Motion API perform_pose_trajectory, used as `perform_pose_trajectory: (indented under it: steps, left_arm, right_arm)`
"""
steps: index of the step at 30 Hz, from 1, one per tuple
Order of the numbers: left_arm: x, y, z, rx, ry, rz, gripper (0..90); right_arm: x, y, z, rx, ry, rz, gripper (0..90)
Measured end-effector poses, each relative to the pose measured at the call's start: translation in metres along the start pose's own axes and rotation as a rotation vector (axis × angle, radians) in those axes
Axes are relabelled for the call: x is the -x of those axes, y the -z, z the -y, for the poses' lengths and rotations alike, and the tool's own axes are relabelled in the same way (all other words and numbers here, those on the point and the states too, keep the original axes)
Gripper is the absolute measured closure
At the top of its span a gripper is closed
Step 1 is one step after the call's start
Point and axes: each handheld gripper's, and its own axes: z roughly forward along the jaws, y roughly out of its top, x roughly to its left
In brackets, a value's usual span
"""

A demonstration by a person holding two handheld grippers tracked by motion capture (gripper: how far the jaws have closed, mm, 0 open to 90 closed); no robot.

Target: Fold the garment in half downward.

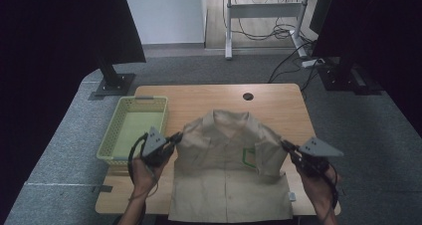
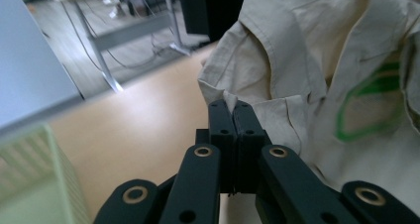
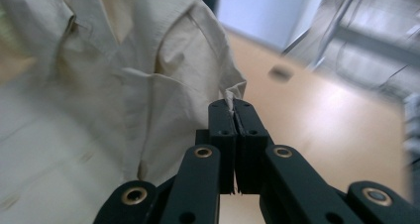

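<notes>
Left gripper view puts my jaws pressed tight together with a pinch of beige cloth caught between their tips: that is the shirt, gripped at its sleeve edge. Right gripper view gives the same picture on the other side, jaws clamped on a small fold of the opposite sleeve. From the high view I see my left gripper and right gripper at either shoulder, with the upper half of the shirt raised off the wooden table while the hem lies flat near my edge. A green outline marks the chest pocket. A pale green basket sits just beside the shirt on my left, with nothing in it that I can make out.

I judge this to be the lifting stage of a fold, both sleeves held. Next I would need to keep both hands level and move them together, carrying the top half over the lower half without letting either thin pinch slip out.
</notes>
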Motion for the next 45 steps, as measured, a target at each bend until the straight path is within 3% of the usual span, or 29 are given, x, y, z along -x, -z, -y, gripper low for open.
perform_pose_trajectory:
  steps: [3, 6, 10, 15, 20, 22, 23, 24, 26, 32, 36, 40, 42, 43, 45]
  left_arm:
    - [0.013, 0.003, 0.028, -0.046, 0.015, 0.027, 88.7]
    - [0.017, 0.005, 0.048, -0.088, 0.065, 0.051, 88.7]
    - [0.022, 0.0, 0.072, -0.163, 0.105, 0.081, 88.6]
    - [0.031, -0.015, 0.093, -0.281, 0.076, 0.081, 88.2]
    - [0.032, -0.032, 0.102, -0.361, 0.034, 0.061, 88.1]
    - [0.032, -0.032, 0.102, -0.361, 0.034, 0.061, 88.0]
    - [0.032, -0.042, 0.104, -0.382, 0.008, 0.047, 88.0]
    - [0.032, -0.042, 0.104, -0.382, 0.008, 0.047, 87.8]
    - [0.028, -0.05, 0.101, -0.393, -0.001, 0.038, 87.7]
    - [0.013, -0.077, 0.092, -0.412, -0.024, -0.005, 87.5]
    - [-0.001, -0.09, 0.088, -0.415, 0.012, -0.012, 87.3]
    - [-0.005, -0.091, 0.087, -0.41, 0.043, -0.008, 84.7]
    - [-0.004, -0.089, 0.083, -0.402, 0.045, -0.018, 75.5]
    - [-0.003, -0.086, 0.077, -0.378, 0.048, -0.021, 71.2]
    - [-0.003, -0.08, 0.059, -0.33, 0.082, 0.011, 63.6]
  right_arm:
    - [-0.009, 0.001, 0.033, -0.045, -0.072, -0.059, 87.6]
    - [-0.016, -0.001, 0.058, -0.09, -0.125, -0.11, 87.5]
    - [-0.024, -0.01, 0.084, -0.185, -0.154, -0.161, 87.3]
    - [-0.028, -0.025, 0.107, -0.293, -0.185, -0.199, 87.0]
    - [-0.026, -0.035, 0.113, -0.339, -0.191, -0.21, 86.7]
    - [-0.026, -0.037, 0.113, -0.349, -0.18, -0.206, 86.7]
    - [-0.026, -0.037, 0.113, -0.349, -0.18, -0.206, 86.7]
    - [-0.026, -0.037, 0.113, -0.349, -0.18, -0.206, 86.7]
    - [-0.021, -0.046, 0.111, -0.357, -0.155, -0.177, 86.6]
    - [-0.006, -0.068, 0.103, -0.357, -0.149, -0.135, 85.8]
    - [0.001, -0.079, 0.101, -0.347, -0.164, -0.139, 85.6]
    - [0.003, -0.079, 0.101, -0.339, -0.178, -0.149, 82.2]
    - [0.004, -0.078, 0.101, -0.335, -0.182, -0.15, 79.0]
    - [0.007, -0.071, 0.095, -0.311, -0.175, -0.128, 70.2]
    - [0.01, -0.066, 0.088, -0.282, -0.18, -0.118, 63.0]
